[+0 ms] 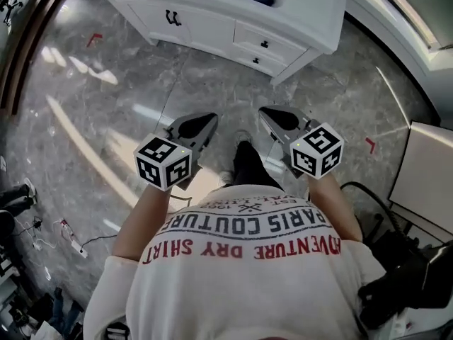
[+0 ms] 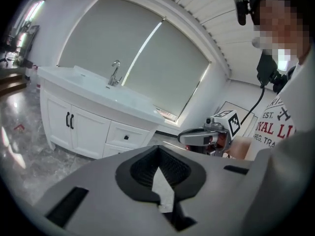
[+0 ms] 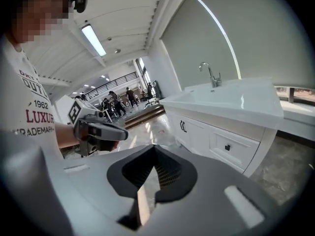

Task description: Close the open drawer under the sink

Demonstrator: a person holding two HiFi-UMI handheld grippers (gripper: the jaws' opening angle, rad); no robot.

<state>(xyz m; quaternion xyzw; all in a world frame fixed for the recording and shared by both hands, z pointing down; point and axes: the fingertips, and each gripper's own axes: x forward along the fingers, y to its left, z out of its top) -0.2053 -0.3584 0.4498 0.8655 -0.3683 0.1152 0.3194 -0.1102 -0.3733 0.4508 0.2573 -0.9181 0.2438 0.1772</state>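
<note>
A white vanity (image 1: 212,2) with a sink and tap (image 2: 114,73) stands across the floor from me. To the right of its two doors (image 1: 172,18) are an upper drawer (image 1: 265,43) and a lower drawer (image 1: 256,61), each with a dark knob. From here both fronts look nearly flush. My left gripper (image 1: 210,120) and right gripper (image 1: 264,112) hover at waist height, well short of the cabinet, both shut and holding nothing. The upper drawer (image 2: 126,136) also shows in the left gripper view. One drawer (image 3: 227,147) shows in the right gripper view.
Grey marble floor (image 1: 141,98) lies between me and the vanity. A white panel (image 1: 425,168) and black cables (image 1: 368,204) are at my right. Cables and clutter (image 1: 42,232) lie at my left. People (image 3: 115,101) stand far off in the hall.
</note>
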